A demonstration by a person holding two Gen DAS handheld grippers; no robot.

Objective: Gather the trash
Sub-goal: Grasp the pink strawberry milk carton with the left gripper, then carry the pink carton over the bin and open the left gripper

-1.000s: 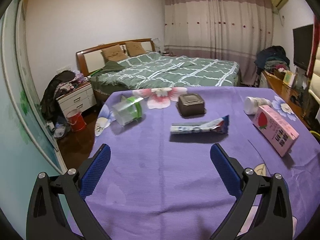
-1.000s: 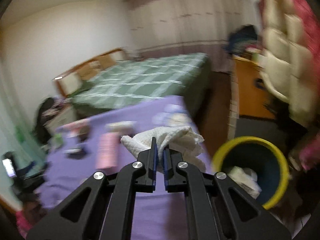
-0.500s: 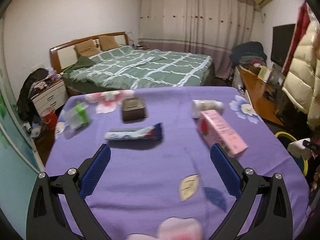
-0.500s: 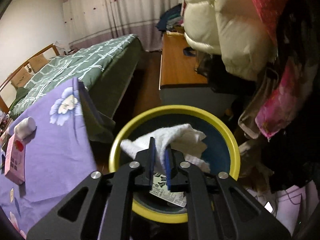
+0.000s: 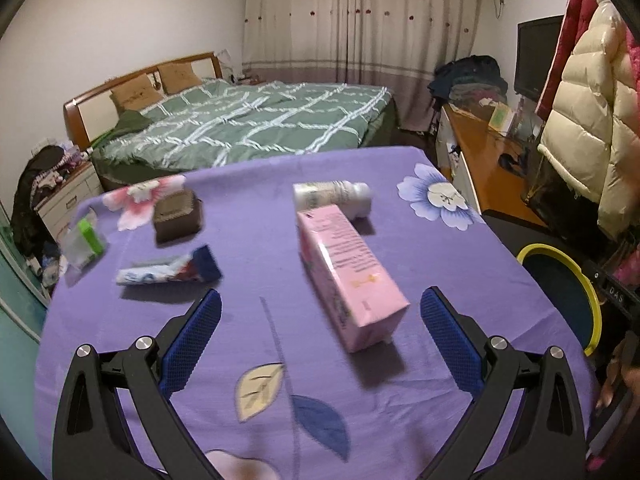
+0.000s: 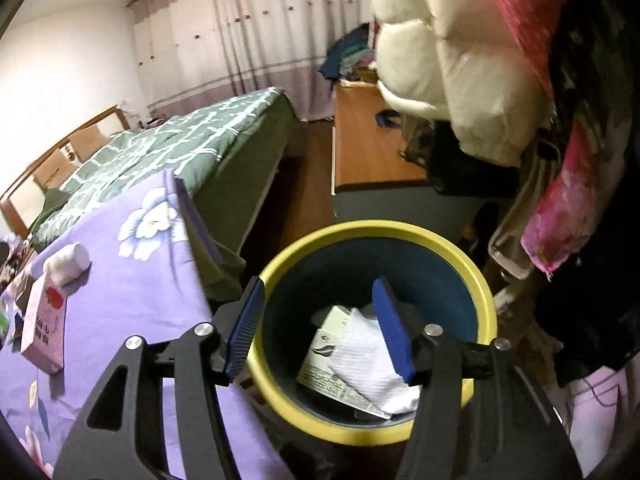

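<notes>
Yellow-rimmed bin (image 6: 476, 276) sits under my right gripper (image 6: 324, 324); its jaws are opening w/ nothing between, white tissue (image 6: 372, 364) lies inside the bin. Left gripper (image 5: 320, 320) is wide apart over the purple table (image 5: 248, 344), pink box (image 5: 348, 276) just ahead.

Beyond the open jaws stood a bed (image 5: 256, 128) with a green checked quilt and a wooden headboard (image 5: 132, 80) against a white wall (image 5: 120, 20). Pale striped curtains (image 5: 360, 20) covered the far wall. Right of the jaws ran a low wooden cabinet (image 5: 480, 148), with a television (image 5: 536, 60) and hanging padded coats (image 5: 588, 112) above.
</notes>
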